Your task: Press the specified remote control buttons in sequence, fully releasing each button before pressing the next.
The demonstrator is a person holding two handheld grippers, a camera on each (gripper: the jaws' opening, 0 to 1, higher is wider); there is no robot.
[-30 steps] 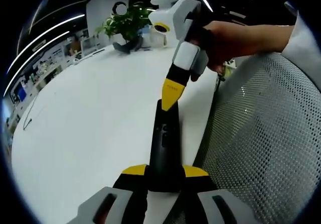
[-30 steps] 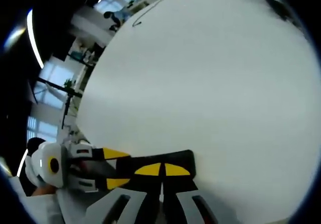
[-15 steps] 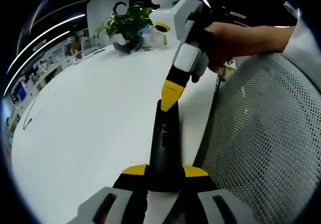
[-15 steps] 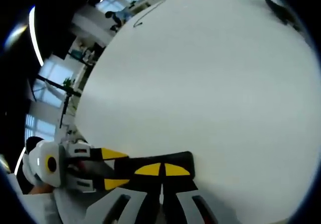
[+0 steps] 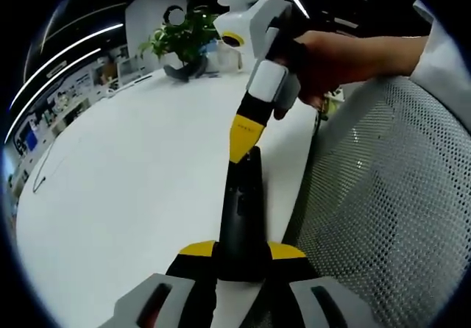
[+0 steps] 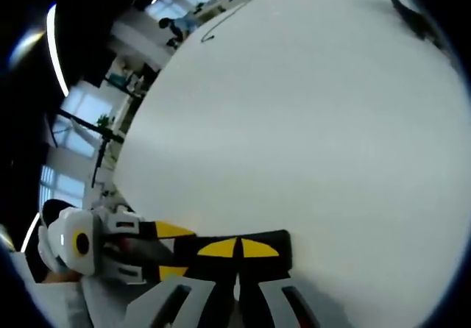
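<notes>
white table [image 5: 132, 173], one remote [image 5: 241, 210], two grippers

Both views close over remote [image 5: 241, 214], table [image 6: 309, 122].

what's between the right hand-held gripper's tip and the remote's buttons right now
Nothing visible. In the left gripper view the right hand-held gripper has its shut yellow tip directly at the far end of the black remote, which the left hand-held gripper clamps above the white table.

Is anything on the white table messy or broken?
Nothing stands out. The left gripper holds the black remote control straight, the right gripper points at it, and the white table looks clean.
</notes>
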